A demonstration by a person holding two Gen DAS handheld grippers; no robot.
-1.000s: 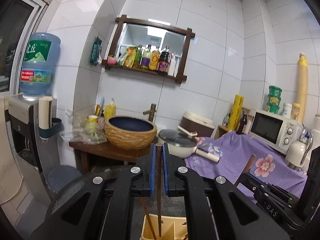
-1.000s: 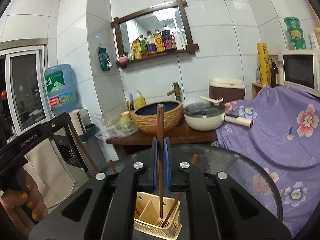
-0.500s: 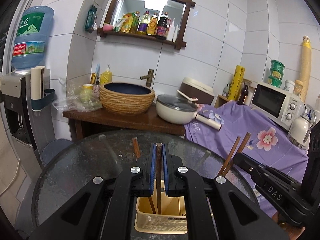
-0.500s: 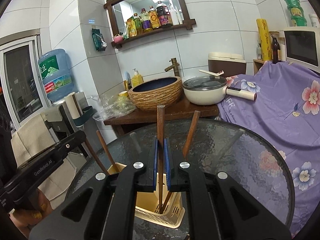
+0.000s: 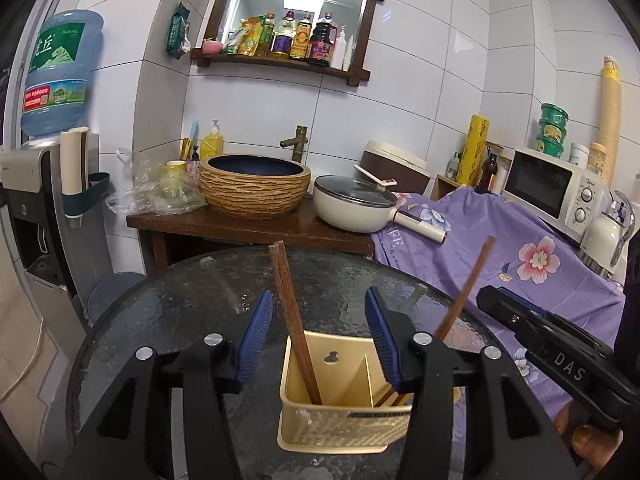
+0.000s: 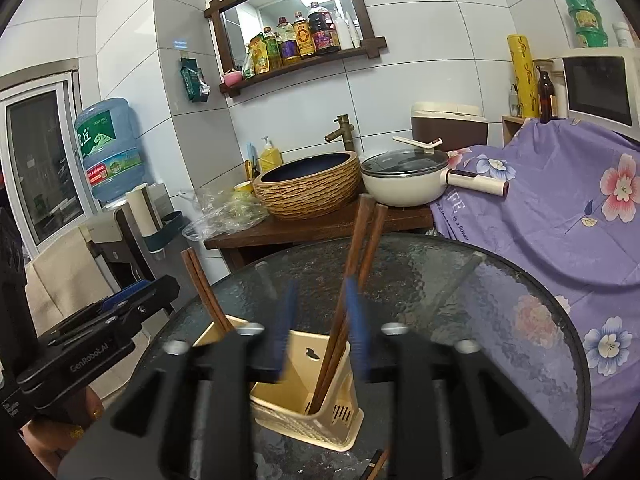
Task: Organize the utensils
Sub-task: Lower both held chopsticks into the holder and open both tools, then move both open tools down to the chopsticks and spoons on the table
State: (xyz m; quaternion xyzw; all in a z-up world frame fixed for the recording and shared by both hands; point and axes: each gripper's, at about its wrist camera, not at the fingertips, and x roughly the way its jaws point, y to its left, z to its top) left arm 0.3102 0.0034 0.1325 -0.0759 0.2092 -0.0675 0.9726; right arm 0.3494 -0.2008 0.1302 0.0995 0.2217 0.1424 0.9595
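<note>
- Nearest in the left wrist view, the left gripper (image 5: 320,332) has its blue-padded jaws parted; they have just been opening. A dark wooden chopstick (image 5: 294,320) stands between them, touching neither pad.
- That chopstick stands in the left compartment of the beige utensil holder (image 5: 344,428), its long axis nearly upright, the top leaning a little left and away from the camera.
- In the right wrist view the right gripper (image 6: 322,332) is blurred; its jaws are apart too, and have just been opening. A pair of chopsticks (image 6: 352,280) rises between them from the holder's right compartment, tops tilted right. Whether the right pad touches them cannot be told.
- A second pair of chopsticks (image 6: 204,292) leans left out of the holder's other compartment.
- The holder sits on a round table (image 5: 168,312) of dark textured glass.
- Each gripper shows in the other's view: one body reads "DAS" (image 5: 568,368), the other "GenRobot.AI" (image 6: 90,360). Fingers with gold-painted nails (image 6: 80,428) hold the latter.
- Beyond the table, a purple floral cloth (image 6: 560,208) carries the word "flower".
- On a wooden stand are a woven-look basin (image 5: 256,188), a cream pan with glass lid (image 5: 352,204) and crumpled plastic bags (image 5: 152,196).
- Farther off are a microwave (image 5: 552,188) and a blue water bottle (image 5: 56,76) with Chinese characters on its green label.
- On the tiled wall, a framed shelf of sauce bottles (image 5: 296,36) has labels too small to read.
</note>
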